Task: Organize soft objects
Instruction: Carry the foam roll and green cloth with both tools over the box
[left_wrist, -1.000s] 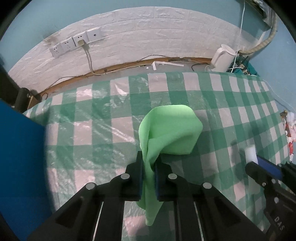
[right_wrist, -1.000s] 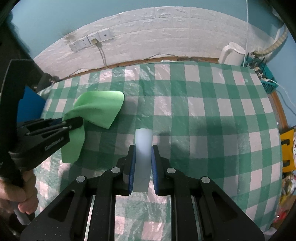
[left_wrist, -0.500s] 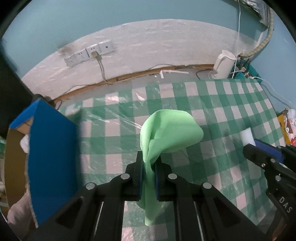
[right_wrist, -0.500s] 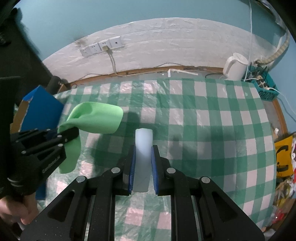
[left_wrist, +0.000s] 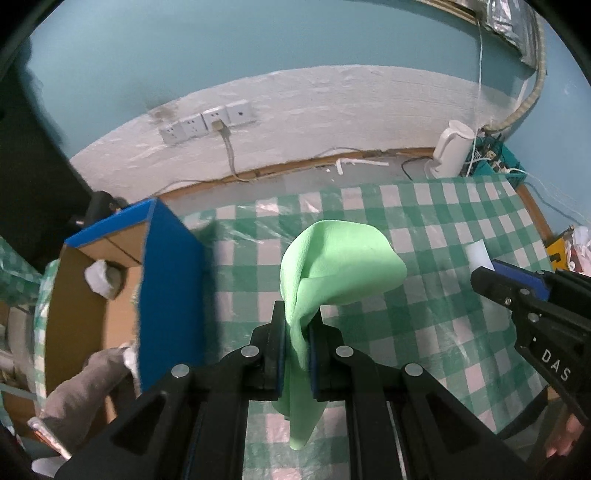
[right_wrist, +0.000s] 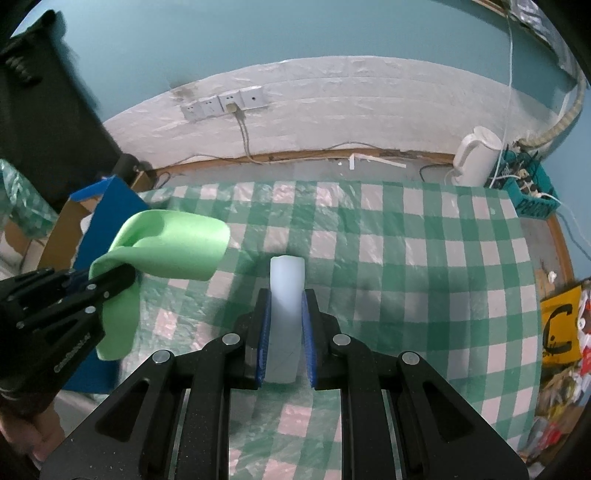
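Observation:
My left gripper (left_wrist: 297, 314) is shut on a light green cloth (left_wrist: 340, 266), which hangs in folds above the green checked tablecloth (left_wrist: 436, 236). In the right wrist view the same cloth (right_wrist: 170, 247) droops from the left gripper (right_wrist: 110, 280) at the left. My right gripper (right_wrist: 286, 306) is shut on a white foam block (right_wrist: 286, 291), held upright between the blue pads. The block's tip (left_wrist: 478, 253) shows at the right of the left wrist view. A blue-sided cardboard box (left_wrist: 170, 280) stands open at the table's left, with soft pale items (left_wrist: 99, 280) inside.
A white kettle (right_wrist: 476, 158) and a teal basket of cables (right_wrist: 532, 192) stand at the far right beyond the table. A socket strip (right_wrist: 225, 101) with a cord is on the back wall. Clutter (right_wrist: 561, 332) lies off the table's right edge.
Both grippers have risen with their loads and more of the wall shows. The blue box has come into view at the left, its open inside now visible.

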